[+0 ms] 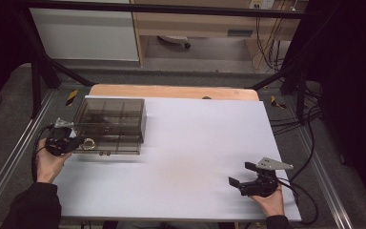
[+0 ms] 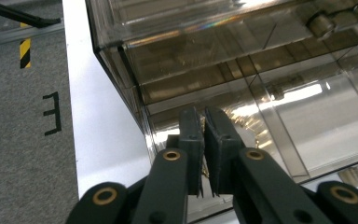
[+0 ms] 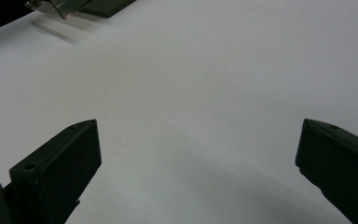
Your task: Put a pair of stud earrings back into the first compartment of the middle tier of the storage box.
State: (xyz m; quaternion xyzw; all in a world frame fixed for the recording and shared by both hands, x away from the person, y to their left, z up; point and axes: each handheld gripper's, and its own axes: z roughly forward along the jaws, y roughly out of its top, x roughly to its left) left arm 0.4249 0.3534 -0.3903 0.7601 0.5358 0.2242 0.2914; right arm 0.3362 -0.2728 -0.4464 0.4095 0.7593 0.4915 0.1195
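White board (image 1: 190, 157) is covering most of the table, with a strip of bare wood (image 1: 171, 90) showing along its far edge and grey carpet (image 1: 9, 119) lying on the floor to either side. Black frame bars are crossing overhead, and cables are hanging near the far right corner.

At the board's far left corner, a clear smoked box (image 1: 110, 125) with inner dividers is sitting, lid down. The left gripper (image 1: 74, 142) is pressing in at the box's near left corner, held in the person's left hand (image 1: 50, 162). In the left gripper view the two jaws are standing almost together, only a thin slit showing between them, right against the box (image 2: 242, 93) wall; something gold and shiny (image 2: 244, 123) is glinting just past the tips inside, and I cannot tell whether the jaws are pinching anything. A small ring (image 1: 88, 142) is lying beside the gripper's tip in the high view.

Well apart, near the board's near right corner, the right gripper (image 1: 240, 182) is hovering over bare board, jaws spread wide. The right gripper view is showing both jaws far apart above white board (image 3: 191, 93), with a corner of the box (image 3: 81, 6) at the top left.
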